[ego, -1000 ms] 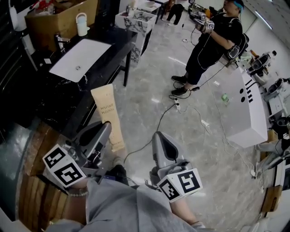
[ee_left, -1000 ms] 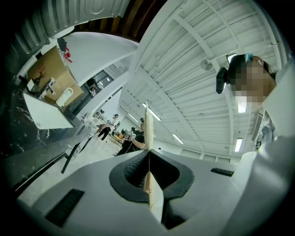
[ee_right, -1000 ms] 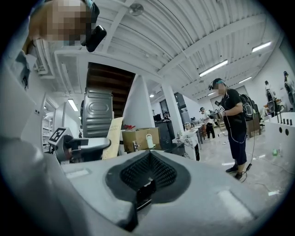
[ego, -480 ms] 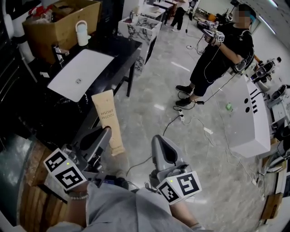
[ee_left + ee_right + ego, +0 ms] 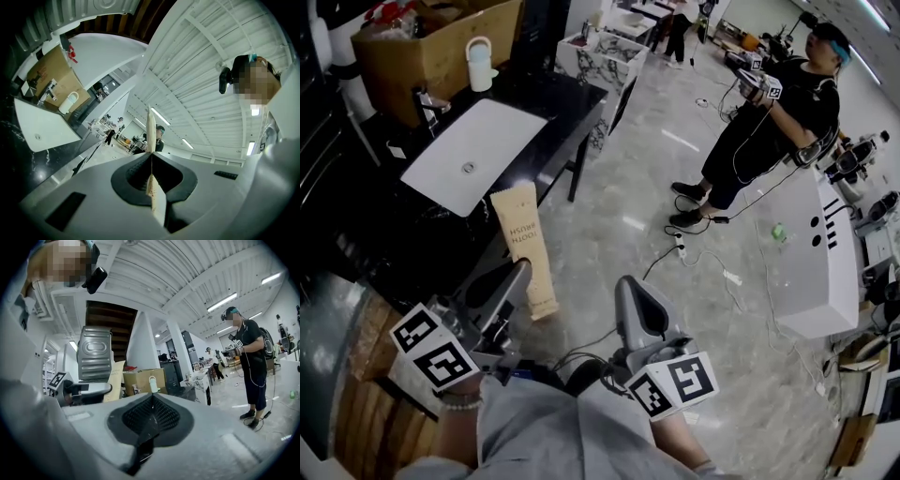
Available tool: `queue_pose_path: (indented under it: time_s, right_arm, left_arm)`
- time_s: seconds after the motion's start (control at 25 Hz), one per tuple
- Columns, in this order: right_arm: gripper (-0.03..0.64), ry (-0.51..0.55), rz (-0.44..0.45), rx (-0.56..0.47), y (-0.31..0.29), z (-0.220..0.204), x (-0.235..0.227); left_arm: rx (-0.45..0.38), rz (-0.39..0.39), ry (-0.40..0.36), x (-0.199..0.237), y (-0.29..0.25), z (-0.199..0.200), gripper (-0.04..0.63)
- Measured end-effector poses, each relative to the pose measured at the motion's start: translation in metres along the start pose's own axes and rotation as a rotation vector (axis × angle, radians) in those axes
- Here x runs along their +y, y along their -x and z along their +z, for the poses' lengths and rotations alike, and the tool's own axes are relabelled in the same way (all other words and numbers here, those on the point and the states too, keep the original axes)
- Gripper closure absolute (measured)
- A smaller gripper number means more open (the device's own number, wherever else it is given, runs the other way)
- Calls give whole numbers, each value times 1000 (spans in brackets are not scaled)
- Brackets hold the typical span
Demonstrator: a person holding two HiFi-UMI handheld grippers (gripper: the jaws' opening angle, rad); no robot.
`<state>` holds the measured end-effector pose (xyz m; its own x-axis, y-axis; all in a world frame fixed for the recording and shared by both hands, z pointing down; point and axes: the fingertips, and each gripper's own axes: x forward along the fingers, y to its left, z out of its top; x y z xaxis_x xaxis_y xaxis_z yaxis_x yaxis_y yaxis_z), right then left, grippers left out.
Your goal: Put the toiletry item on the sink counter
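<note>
Kraft-paper toothbrush packet [image 5: 523, 246] stands upright, pinched at its lower end in your clenched left gripper [image 5: 514, 281], near the edge of the black sink counter [image 5: 555, 101]. Carry it level over bare counter beside the basin [image 5: 473, 141]. Your right gripper [image 5: 630, 292] is closed on nothing.

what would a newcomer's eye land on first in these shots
The tan toothbrush packet stands up from the shut left tool, lower left in the head view, near the black counter with its white sink. At upper right a person in black stands on the pale floor.
</note>
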<state>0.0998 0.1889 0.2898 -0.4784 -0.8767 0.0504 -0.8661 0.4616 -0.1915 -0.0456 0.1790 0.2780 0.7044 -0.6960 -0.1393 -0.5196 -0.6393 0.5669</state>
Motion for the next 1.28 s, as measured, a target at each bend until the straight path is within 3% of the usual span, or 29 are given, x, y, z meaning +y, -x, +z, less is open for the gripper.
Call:
queue_pose_path:
  time_s: [0.48, 0.88, 1.28]
  right_arm:
    - [618, 10, 50, 25, -22, -1, 12]
    - [618, -3, 128, 49, -67, -3, -2]
    - [620, -11, 182, 65, -121, 12, -73]
  left_arm:
    - [-48, 62, 3, 18, 17, 16, 588]
    - [-74, 131, -8, 41, 1, 25, 588]
    - [-101, 189, -7, 72, -76, 33, 588]
